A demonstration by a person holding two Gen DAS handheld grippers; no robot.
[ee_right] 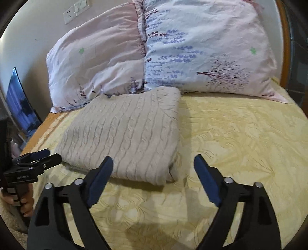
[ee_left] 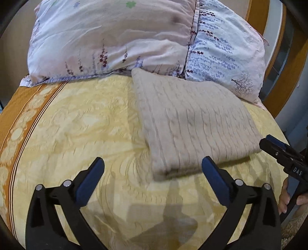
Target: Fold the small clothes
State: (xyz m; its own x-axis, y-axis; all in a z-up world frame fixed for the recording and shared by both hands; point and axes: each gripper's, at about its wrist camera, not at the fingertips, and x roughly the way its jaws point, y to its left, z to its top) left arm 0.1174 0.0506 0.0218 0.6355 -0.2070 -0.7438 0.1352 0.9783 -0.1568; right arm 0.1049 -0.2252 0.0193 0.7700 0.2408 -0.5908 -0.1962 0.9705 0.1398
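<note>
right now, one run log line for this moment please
sweater: folded, flat on bed, by pillows | left tongs: open, empty | right tongs: open, empty | fold: looks done

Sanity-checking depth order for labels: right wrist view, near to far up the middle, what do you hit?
right gripper with open jaws → folded knit sweater on the yellow bedspread → floral pillows → wall with sockets
</note>
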